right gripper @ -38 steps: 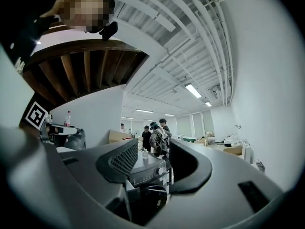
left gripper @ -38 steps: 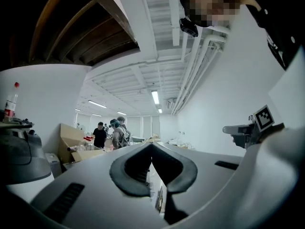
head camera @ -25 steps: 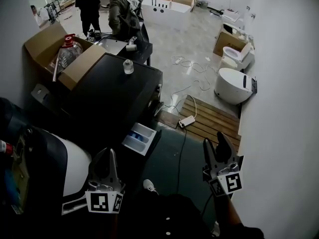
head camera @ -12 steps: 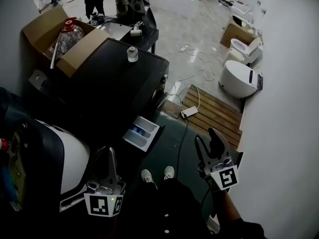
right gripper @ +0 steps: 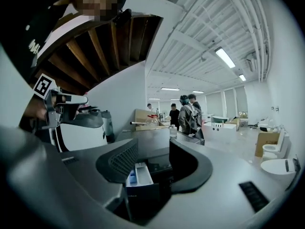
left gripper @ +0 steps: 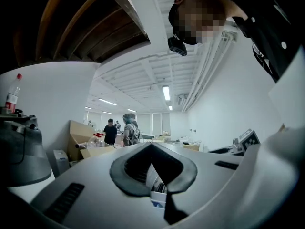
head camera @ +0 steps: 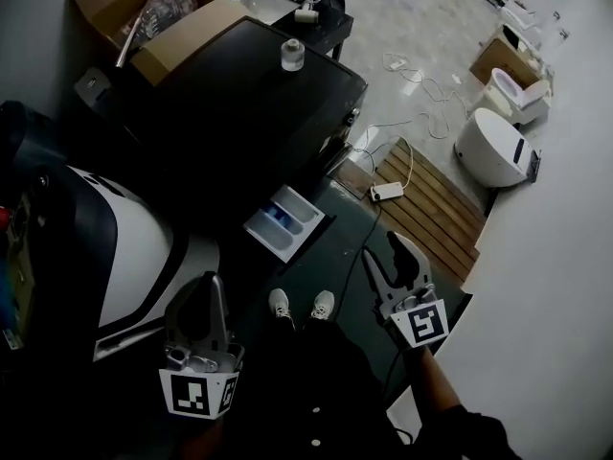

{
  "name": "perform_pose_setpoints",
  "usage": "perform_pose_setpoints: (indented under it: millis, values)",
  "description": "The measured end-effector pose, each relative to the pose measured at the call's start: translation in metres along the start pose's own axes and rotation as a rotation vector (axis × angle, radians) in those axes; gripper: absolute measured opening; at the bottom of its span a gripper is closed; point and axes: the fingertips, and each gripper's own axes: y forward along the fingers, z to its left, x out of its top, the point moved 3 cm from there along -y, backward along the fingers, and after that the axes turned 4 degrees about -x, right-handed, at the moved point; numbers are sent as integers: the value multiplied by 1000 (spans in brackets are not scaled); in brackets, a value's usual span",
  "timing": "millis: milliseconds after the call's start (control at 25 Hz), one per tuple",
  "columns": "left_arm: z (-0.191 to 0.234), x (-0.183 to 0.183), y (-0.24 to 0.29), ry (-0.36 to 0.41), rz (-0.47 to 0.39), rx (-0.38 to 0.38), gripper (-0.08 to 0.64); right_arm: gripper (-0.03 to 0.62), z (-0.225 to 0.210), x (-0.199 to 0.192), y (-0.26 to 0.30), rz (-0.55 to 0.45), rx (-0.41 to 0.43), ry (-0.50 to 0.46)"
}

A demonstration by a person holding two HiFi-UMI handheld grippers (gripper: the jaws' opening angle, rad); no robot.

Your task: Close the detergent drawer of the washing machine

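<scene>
The black washing machine (head camera: 239, 94) stands at the upper middle of the head view. Its detergent drawer (head camera: 285, 221) is pulled out, showing white and blue compartments. My right gripper (head camera: 388, 257) hovers right of and below the drawer, apart from it, jaws open and empty. In the right gripper view the drawer (right gripper: 138, 174) lies ahead between the right gripper's (right gripper: 152, 163) jaws, some way off. My left gripper (head camera: 199, 297) hangs at the lower left, open and empty. In the left gripper view, part of the drawer (left gripper: 157, 194) shows through the left gripper's (left gripper: 152, 168) gap.
A clear jar (head camera: 292, 54) stands on the machine's top. A cardboard box (head camera: 144, 17) with a water bottle is behind it. A white and dark rounded appliance (head camera: 124, 247) is at left. A wooden slat mat (head camera: 431, 209), a power strip (head camera: 388, 192) and toilets (head camera: 498, 147) are at right.
My right gripper has come down and in toward the open drawer. The head view has tipped lower, so the machine sits higher in the picture. The left gripper has hardly moved.
</scene>
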Motion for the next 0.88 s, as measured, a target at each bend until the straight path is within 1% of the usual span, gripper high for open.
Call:
perform_pose_setpoints:
  millis: [120,280,360,480,720,880]
  values:
    - [-6,-4,-7,10,32,33,15,201,8,-25,10,45,58,4]
    - [-22,-25,-12,-1,88,49,15,202,18,-67,18,102,130,1]
    - [-27,-35,-13,-11,111,58,15,209,23,-88,23,136,173,-14]
    - [-31,-49,-10,-20,131,60,15,212,31,-111,35,152,227,-49]
    - [-38,-81,-12,-36,191,67,15,212,47,-153,43,198,272,-59]
    - [-44,-100,-14,-64,222,63,15,212,55,-175,46,219,290,-74]
